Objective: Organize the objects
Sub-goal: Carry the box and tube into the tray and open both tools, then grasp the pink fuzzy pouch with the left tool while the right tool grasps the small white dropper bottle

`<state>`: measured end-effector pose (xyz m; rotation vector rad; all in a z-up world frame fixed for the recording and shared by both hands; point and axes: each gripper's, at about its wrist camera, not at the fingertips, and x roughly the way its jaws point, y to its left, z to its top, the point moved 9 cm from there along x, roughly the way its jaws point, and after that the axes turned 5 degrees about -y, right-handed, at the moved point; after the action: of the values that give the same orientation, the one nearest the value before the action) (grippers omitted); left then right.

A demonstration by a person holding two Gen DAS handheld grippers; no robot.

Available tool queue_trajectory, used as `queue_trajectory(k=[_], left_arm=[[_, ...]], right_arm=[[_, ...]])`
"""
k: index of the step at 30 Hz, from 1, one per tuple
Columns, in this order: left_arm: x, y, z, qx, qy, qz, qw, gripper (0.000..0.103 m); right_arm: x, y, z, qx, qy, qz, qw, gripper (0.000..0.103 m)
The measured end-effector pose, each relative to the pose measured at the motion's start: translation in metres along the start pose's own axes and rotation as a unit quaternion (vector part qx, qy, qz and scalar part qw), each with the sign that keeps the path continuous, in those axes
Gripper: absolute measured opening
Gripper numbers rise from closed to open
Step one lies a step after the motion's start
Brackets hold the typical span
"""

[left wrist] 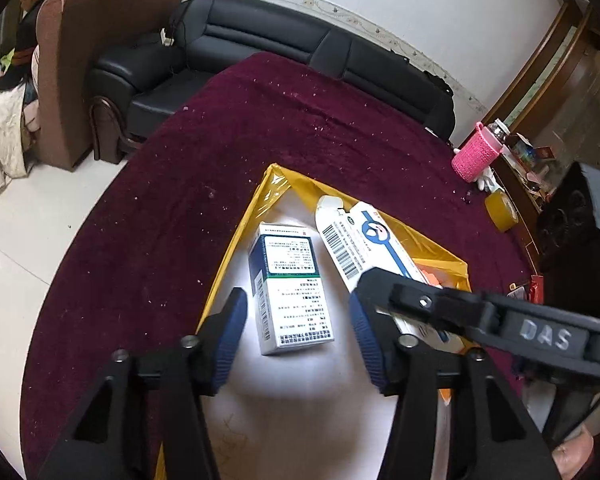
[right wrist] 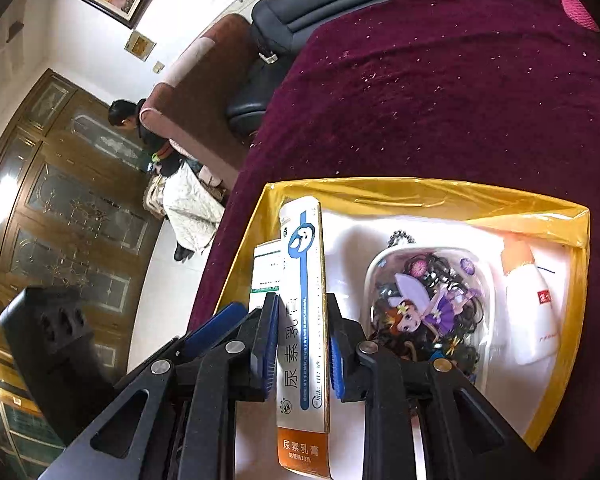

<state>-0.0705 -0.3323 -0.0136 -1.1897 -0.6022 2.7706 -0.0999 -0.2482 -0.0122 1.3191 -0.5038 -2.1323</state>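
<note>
Dark red cloth (left wrist: 300,128) covers the round worktop, with a black sofa (left wrist: 260,36) and a brown armchair (left wrist: 84,60) behind it; a person (left wrist: 24,32) sits beyond the armchair. From the left wrist, a yellow-rimmed tray (left wrist: 236,248) lies on the cloth. Inside it a white medicine box (left wrist: 292,296) lies flat between the spread pads of the left hand-held gripper (left wrist: 298,336), which do not touch it. Just beside it a long ointment box (left wrist: 364,240) slants across the tray, with the right hand-held gripper (left wrist: 384,292) reaching in over its near end. A pink knitted bottle holder (left wrist: 476,152) and a roll of tape (left wrist: 502,210) sit well apart at the worktop's far edge

From the right wrist, the right hand-held gripper (right wrist: 304,344) pinches the ointment box (right wrist: 304,280) by its long sides, over the tray (right wrist: 420,190). The medicine box (right wrist: 266,276) shows just left of it. A clear pouch with a doll (right wrist: 428,304) and a white bottle (right wrist: 532,312) lie further right in the tray
</note>
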Motion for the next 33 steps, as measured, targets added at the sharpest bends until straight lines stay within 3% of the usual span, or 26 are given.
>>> queue_trajectory(k=[2,6,12,16,21,28,30,33], left_arm=[[-0.008,-0.003,0.001,0.006,-0.015,0.004,0.9999,0.072],[-0.027,-0.002,0.004,-0.002,-0.046,0.018,0.9988,0.082],[-0.056,0.000,-0.002,-0.031,-0.092,0.028,0.9949,0.086],[-0.057,-0.025,-0.014,-0.019,-0.109,0.014,0.9937,0.092],[-0.025,-0.056,-0.037,0.017,-0.051,0.024,0.9983,0.092],[-0.018,-0.086,-0.070,0.033,-0.016,0.023,0.9991,0.092],[-0.021,-0.091,-0.073,0.034,-0.016,0.017,0.9992,0.092],[-0.040,-0.098,-0.063,0.022,-0.052,0.012,0.9984,0.092]], right_arm=[[-0.001,-0.003,0.001,0.009,-0.001,0.000,1.000,0.031],[-0.002,-0.005,0.003,0.025,-0.002,0.023,0.999,0.057],[-0.040,-0.003,0.011,-0.001,-0.041,0.019,0.999,0.064],[-0.080,-0.016,0.009,-0.019,-0.077,0.008,0.997,0.077],[-0.127,-0.048,-0.009,-0.042,-0.105,-0.025,0.993,0.078],[-0.185,-0.106,-0.028,-0.021,-0.136,-0.039,0.990,0.079],[-0.200,-0.125,-0.033,-0.013,-0.142,-0.044,0.989,0.079],[-0.228,-0.153,-0.040,-0.007,-0.158,-0.057,0.986,0.079]])
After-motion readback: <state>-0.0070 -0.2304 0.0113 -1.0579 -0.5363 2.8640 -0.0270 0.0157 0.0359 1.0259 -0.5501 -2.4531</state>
